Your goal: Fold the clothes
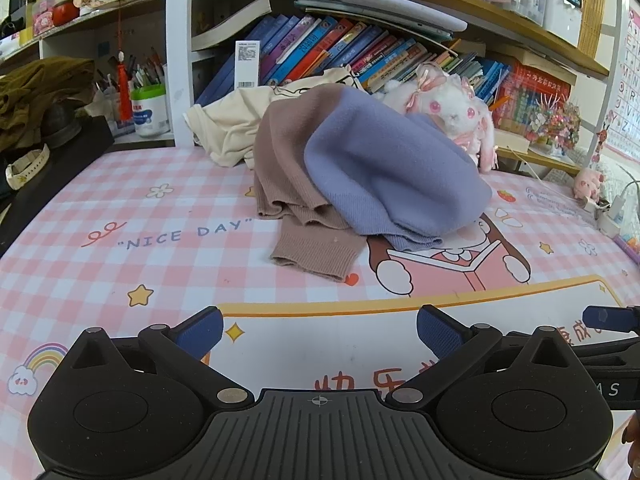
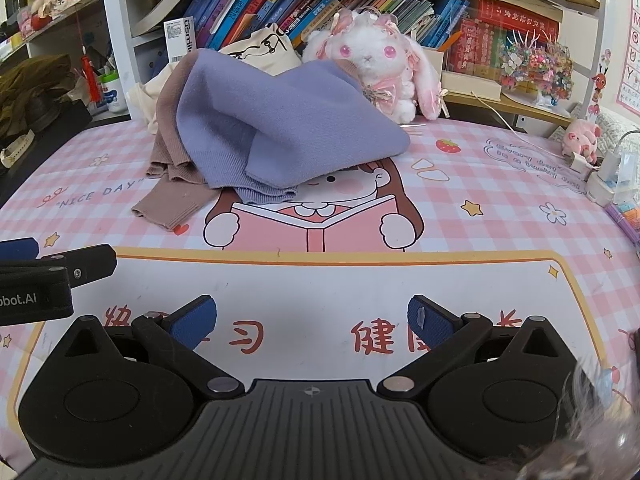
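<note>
We're riding low on both wrists here, each camera perched just behind its own fingers and looking forward across the pink checked desk mat [image 1: 120, 216] toward the bookshelf [image 1: 360, 52]. The left wrist view sits a touch further left, so the crumpled sweater [image 1: 360, 168] lands just right of centre; from the right wrist it slides to the upper left. Both views share the sweater, the plush rabbit [image 2: 376, 64], the books and the mat's reading-girl print (fisheye bending it all). We catch each gripper in the other's frame edge, so they sit side by side.
</note>
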Tool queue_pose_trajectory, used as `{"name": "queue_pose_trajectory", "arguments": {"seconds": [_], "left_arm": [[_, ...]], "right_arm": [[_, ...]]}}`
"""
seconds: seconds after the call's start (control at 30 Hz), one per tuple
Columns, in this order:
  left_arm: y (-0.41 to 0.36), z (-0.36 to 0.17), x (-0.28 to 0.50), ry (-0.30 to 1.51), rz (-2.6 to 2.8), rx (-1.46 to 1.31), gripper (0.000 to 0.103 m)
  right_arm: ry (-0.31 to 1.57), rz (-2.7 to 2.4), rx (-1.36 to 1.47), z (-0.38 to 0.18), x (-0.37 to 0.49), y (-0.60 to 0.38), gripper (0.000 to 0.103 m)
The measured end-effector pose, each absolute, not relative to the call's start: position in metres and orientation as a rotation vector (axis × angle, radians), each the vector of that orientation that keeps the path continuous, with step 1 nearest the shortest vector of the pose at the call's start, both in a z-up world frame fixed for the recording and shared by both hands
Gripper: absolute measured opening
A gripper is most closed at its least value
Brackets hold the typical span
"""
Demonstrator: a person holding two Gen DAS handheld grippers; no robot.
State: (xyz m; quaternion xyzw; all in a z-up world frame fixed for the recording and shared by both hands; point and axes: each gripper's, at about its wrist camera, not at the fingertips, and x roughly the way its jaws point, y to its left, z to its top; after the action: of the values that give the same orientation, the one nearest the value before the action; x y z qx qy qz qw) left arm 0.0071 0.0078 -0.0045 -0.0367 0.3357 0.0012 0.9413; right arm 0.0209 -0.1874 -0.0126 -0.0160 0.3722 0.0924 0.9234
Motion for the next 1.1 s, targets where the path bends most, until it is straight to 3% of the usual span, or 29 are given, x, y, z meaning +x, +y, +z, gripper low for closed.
{"name": "queue_pose_trajectory", "arguments": {"seconds": [1.1], "left_arm": [[0.0111,-0.0043,0.0049,0.685,0.008,-0.08,0.103]], "right_arm": [[0.765,0.19,-0.035,-0.011,0.0189,-0.1851,0.103]]}}
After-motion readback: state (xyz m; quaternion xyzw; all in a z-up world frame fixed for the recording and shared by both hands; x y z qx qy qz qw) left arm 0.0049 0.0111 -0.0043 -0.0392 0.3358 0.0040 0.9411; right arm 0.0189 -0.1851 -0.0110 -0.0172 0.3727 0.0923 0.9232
